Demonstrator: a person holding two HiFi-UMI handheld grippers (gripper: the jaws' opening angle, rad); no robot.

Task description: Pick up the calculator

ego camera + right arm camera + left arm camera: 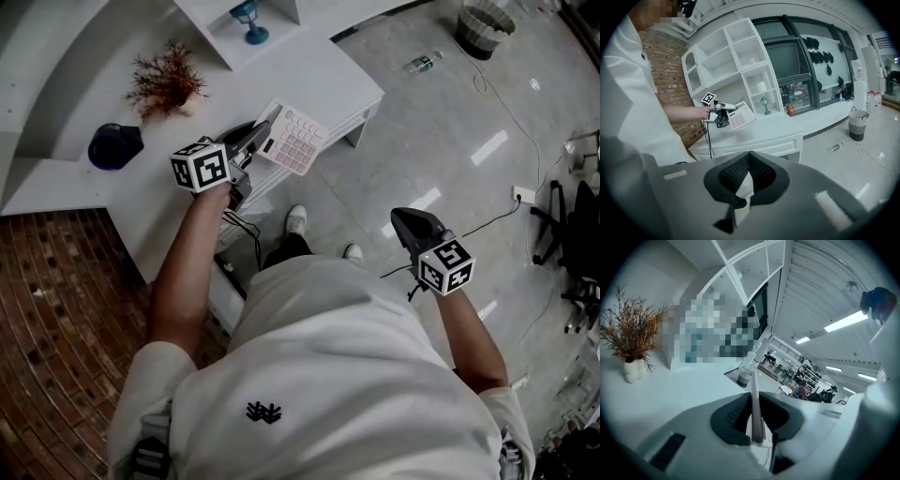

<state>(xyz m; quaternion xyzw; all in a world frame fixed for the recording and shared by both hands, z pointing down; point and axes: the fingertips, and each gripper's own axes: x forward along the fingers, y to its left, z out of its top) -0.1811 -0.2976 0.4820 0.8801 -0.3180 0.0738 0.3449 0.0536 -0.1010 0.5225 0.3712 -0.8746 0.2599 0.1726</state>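
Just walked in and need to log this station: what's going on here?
A person has a handheld claw in each hand. The left claw is clamped on one edge of the calculator, holding it in the air above the white counter. The right claw is shut and empty, out over the floor.

This looks like a large open office or lab hall, with a white counter [314,80], white wall shelves [726,61], a shiny tiled floor [450,122], long ceiling lamps [846,320] and desks with people [806,386] far behind.
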